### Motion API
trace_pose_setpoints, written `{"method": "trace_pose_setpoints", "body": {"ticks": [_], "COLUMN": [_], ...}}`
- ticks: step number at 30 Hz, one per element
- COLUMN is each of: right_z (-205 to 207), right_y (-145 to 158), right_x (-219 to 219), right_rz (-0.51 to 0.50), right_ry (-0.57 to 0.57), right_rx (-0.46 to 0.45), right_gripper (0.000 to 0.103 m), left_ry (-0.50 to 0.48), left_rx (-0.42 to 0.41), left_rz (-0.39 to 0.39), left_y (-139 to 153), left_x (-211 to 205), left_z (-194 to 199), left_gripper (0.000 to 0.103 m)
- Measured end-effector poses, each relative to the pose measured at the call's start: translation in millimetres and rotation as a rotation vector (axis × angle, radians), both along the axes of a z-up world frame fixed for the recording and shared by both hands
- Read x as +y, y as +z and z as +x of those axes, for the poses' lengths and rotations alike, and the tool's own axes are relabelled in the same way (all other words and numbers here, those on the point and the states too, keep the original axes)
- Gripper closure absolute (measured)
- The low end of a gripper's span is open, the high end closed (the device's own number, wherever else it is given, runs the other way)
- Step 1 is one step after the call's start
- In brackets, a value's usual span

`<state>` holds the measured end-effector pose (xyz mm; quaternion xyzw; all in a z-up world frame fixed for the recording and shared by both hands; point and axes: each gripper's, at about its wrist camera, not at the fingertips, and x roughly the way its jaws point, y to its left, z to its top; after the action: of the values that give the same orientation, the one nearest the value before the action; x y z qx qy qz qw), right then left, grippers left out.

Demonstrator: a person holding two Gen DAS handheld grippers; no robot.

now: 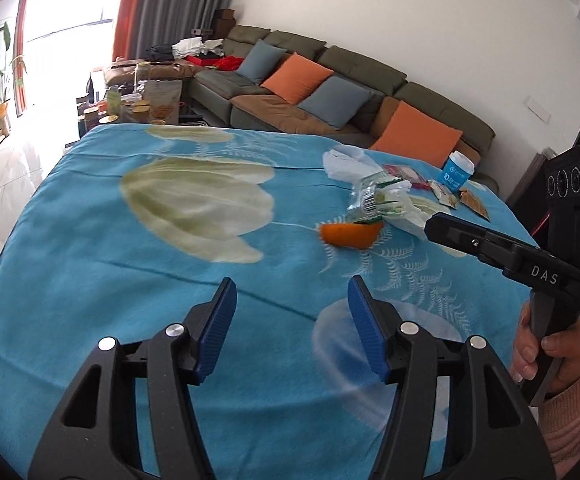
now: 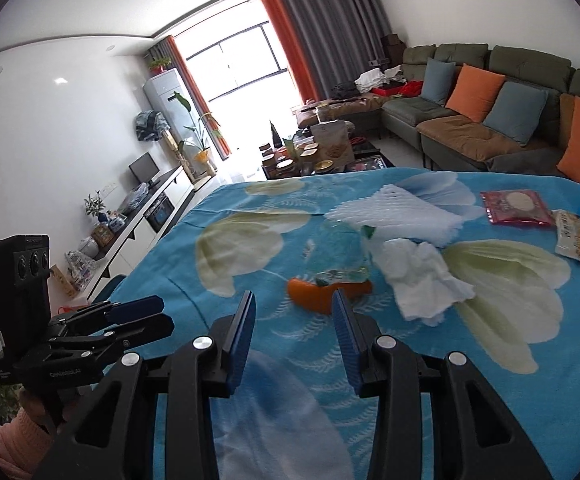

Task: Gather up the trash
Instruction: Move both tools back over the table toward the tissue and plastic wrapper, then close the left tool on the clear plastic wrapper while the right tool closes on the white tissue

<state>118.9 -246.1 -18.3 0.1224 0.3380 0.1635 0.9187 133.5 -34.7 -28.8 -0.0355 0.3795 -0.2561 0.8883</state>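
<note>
Your right gripper (image 2: 294,316) is open w/ nothing in it. The orange peel (image 2: 322,294) lies just ahead, long side across. Right hand's closer, so go fwd.

A green sofa (image 2: 470,80) is running along the far wall, carrying orange cushions (image 2: 474,87) and blue-grey cushions (image 2: 516,112). Orange and grey curtains (image 2: 314,36) are hanging beside a bright window (image 2: 241,60), and a low table (image 1: 129,108) (crowded with jars and bags) is standing past the blue floral cloth (image 1: 129,272). A white cabinet (image 2: 145,216) is lining the left wall, with a small monitor (image 2: 143,168) sitting on it.
</note>
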Motion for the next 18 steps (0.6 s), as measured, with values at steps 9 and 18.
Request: {"method": "trace_pose_setpoints", "body": {"ticks": [9,18], "right_z": [4.9,13.2], "right_y": [-10.1,-22.9], "right_x": [-39.0,-63.7], "right_rz": [0.002,-0.012], "right_ry": [-0.065,-0.134], "right_rx": [0.019,0.064], "right_gripper": [0.064,0.058], "left_ry": [-0.081,-0.117], "left_rx": [0.024,0.03], "left_rz": [0.035,0.027], "left_y": [-2.1,4.2], "left_x": [-46.1,-72.4], "left_z": [18.6,40.1], "left_gripper": [0.046,0.048]}}
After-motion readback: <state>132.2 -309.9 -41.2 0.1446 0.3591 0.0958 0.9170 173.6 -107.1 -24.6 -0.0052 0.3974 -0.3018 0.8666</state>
